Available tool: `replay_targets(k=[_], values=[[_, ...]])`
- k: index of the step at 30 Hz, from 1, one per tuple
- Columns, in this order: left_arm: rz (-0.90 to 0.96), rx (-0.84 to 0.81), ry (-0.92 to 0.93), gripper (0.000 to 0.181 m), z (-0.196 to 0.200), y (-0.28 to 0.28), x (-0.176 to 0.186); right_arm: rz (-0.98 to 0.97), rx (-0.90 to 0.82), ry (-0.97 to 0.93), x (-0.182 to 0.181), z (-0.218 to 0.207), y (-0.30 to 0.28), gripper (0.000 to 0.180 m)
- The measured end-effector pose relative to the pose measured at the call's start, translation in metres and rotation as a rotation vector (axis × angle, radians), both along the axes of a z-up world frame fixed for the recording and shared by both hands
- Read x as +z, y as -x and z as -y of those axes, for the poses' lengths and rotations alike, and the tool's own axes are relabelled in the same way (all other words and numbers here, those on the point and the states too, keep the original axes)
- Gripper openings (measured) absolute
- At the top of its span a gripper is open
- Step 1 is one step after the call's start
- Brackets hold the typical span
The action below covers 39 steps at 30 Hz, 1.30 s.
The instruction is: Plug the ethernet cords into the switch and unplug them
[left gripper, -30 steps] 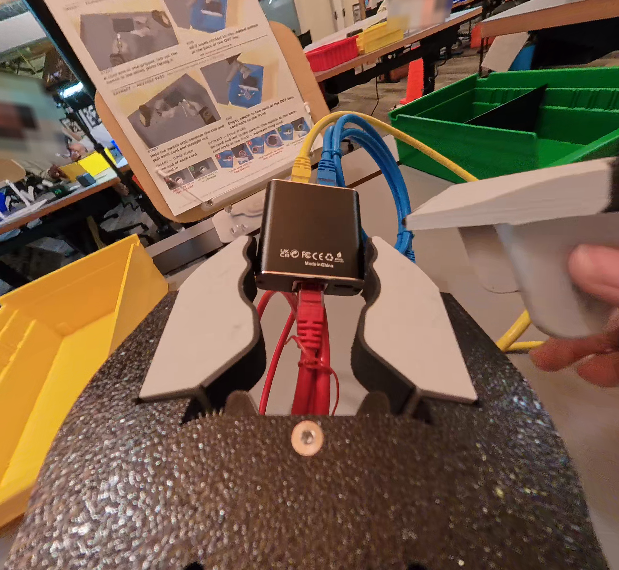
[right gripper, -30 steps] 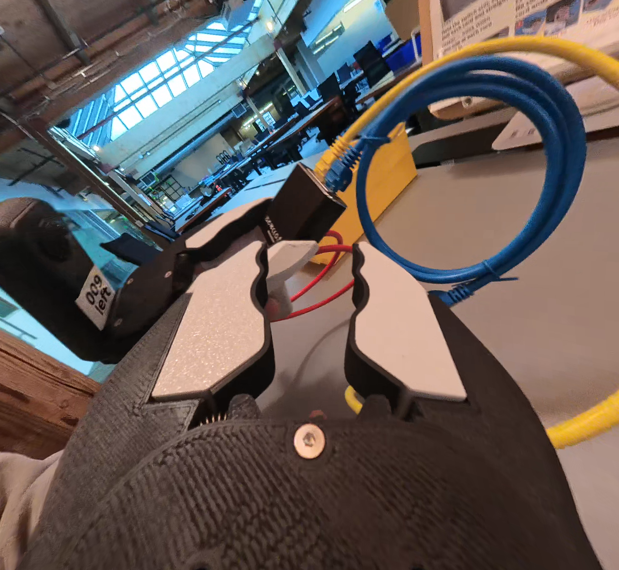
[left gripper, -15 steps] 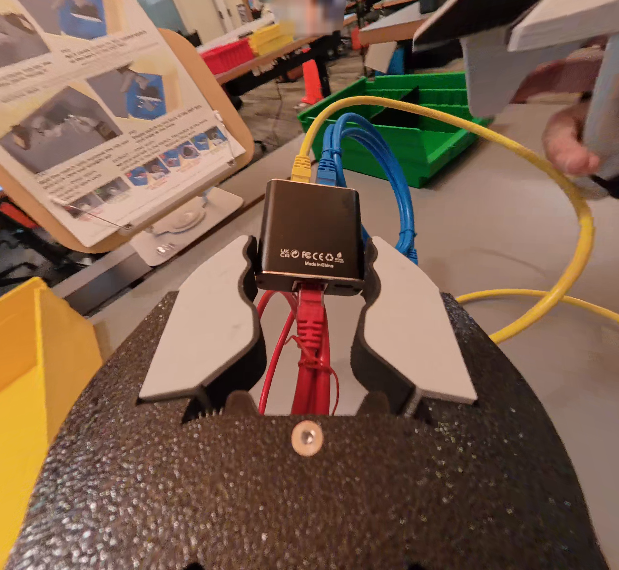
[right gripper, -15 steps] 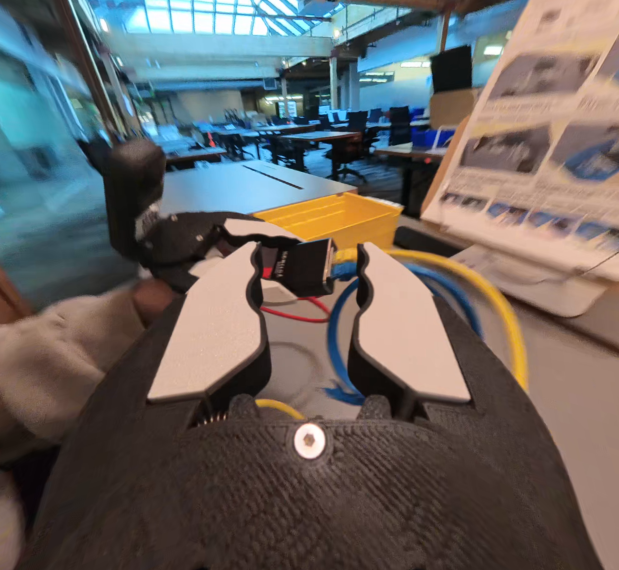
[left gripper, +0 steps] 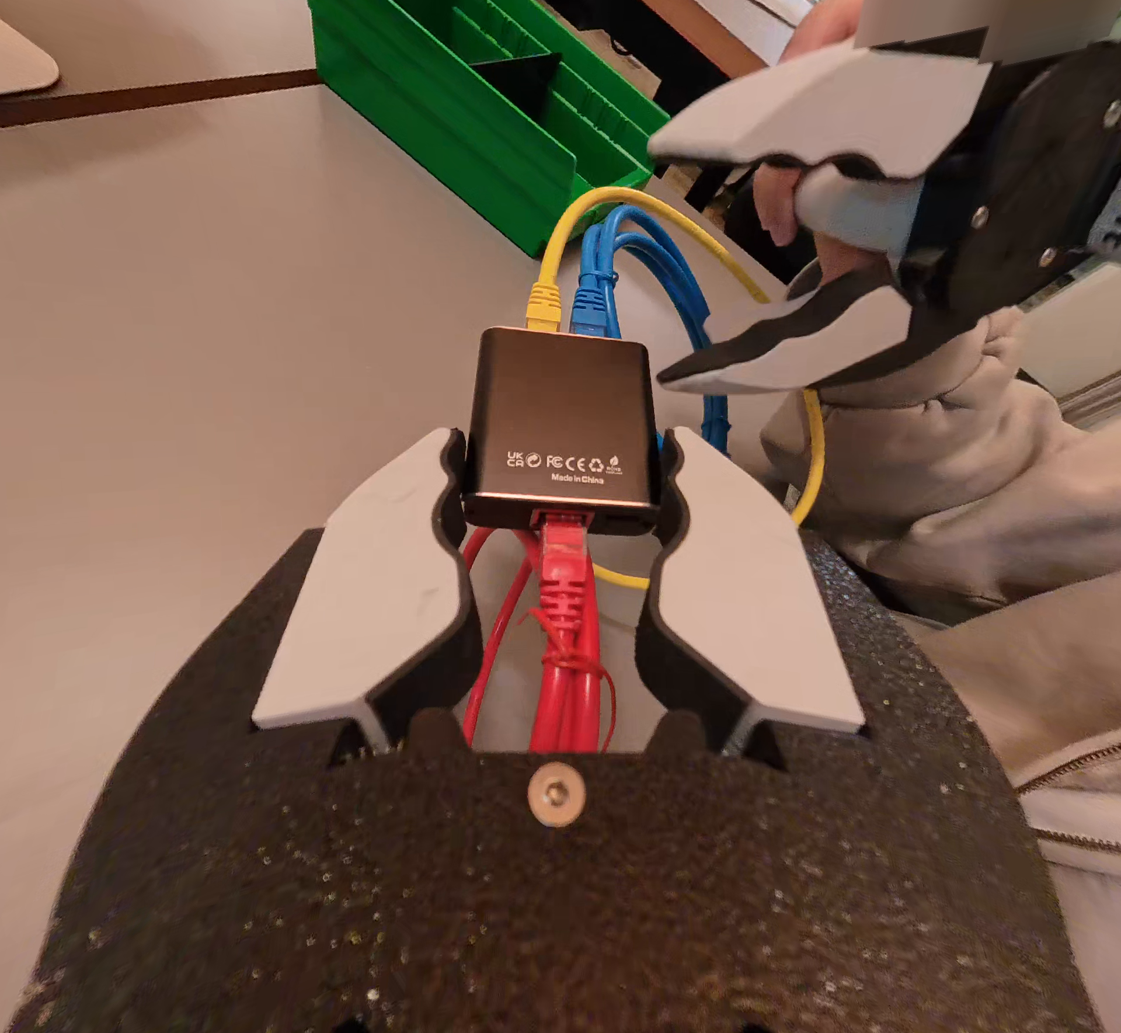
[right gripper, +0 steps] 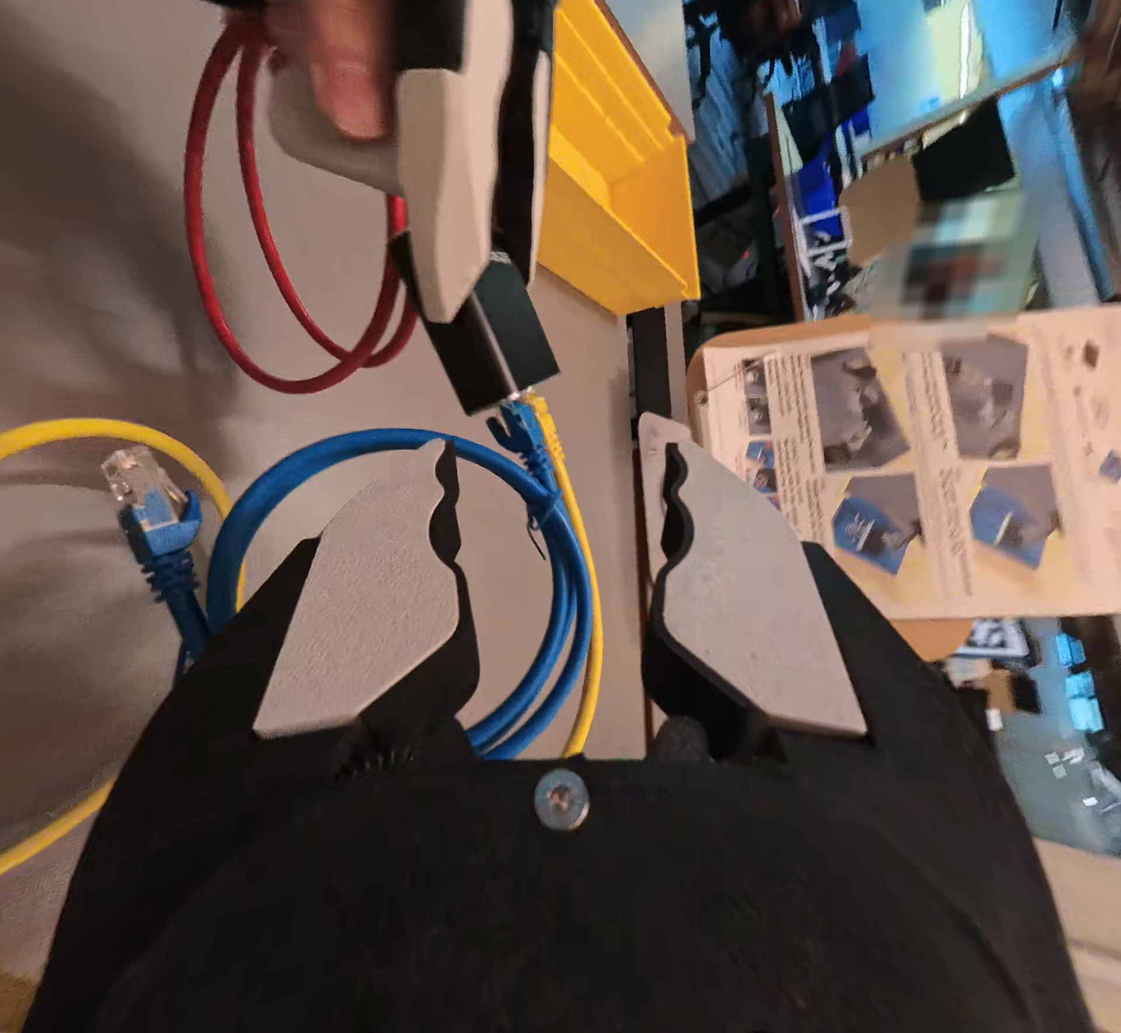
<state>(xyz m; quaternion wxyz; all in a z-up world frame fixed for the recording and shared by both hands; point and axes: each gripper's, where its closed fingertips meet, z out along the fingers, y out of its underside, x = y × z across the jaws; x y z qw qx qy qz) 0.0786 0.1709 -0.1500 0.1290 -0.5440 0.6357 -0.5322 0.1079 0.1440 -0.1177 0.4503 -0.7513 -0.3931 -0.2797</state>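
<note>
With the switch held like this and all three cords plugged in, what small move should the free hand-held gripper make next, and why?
Probably bring the right hand-held gripper forward onto the blue plug at the switch and close. Its jaws are open and empty, short of the plugs, while the left hand-held gripper clamps the switch. The yellow plug sits right beside the blue one, so aim carefully.
</note>
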Motion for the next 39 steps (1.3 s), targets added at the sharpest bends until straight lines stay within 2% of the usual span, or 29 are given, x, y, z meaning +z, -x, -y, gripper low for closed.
replay_targets(k=[3,8,12,15,19,22,25,31,36,39], values=[[-0.002,0.016,-0.011,0.061,-0.002,-0.002,0.002,0.033,-0.023,-0.011,-0.007,-0.002,0.0,0.061],[-0.014,0.031,0.023,0.061,-0.005,-0.009,0.003,-0.189,-0.08,-0.19,0.008,0.001,0.029,0.057],[-0.009,0.026,0.074,0.061,0.0,-0.014,0.009,-0.038,-0.251,-0.22,-0.016,-0.002,0.002,0.058],[-0.008,0.024,0.065,0.061,0.003,-0.016,0.011,0.035,-0.298,-0.314,-0.007,-0.002,-0.015,0.054],[-0.013,0.022,0.054,0.061,0.006,-0.016,0.011,0.126,-0.222,-0.275,-0.01,-0.01,-0.012,0.051],[-0.01,0.023,0.044,0.061,0.006,-0.016,0.014,0.163,-0.23,-0.222,-0.018,-0.012,-0.012,0.045],[-0.014,0.009,0.058,0.061,0.008,-0.016,0.016,0.185,-0.257,-0.26,-0.009,-0.008,-0.018,0.022],[-0.038,-0.038,0.12,0.06,0.01,-0.013,0.016,0.262,-0.136,-0.263,-0.007,-0.006,-0.011,0.019],[-0.099,-0.107,0.117,0.06,0.012,-0.009,0.011,0.278,0.025,-0.158,-0.014,-0.004,-0.003,0.016],[-0.124,-0.141,0.132,0.06,0.013,-0.009,0.013,0.273,0.064,-0.117,-0.012,-0.003,-0.001,0.016]])
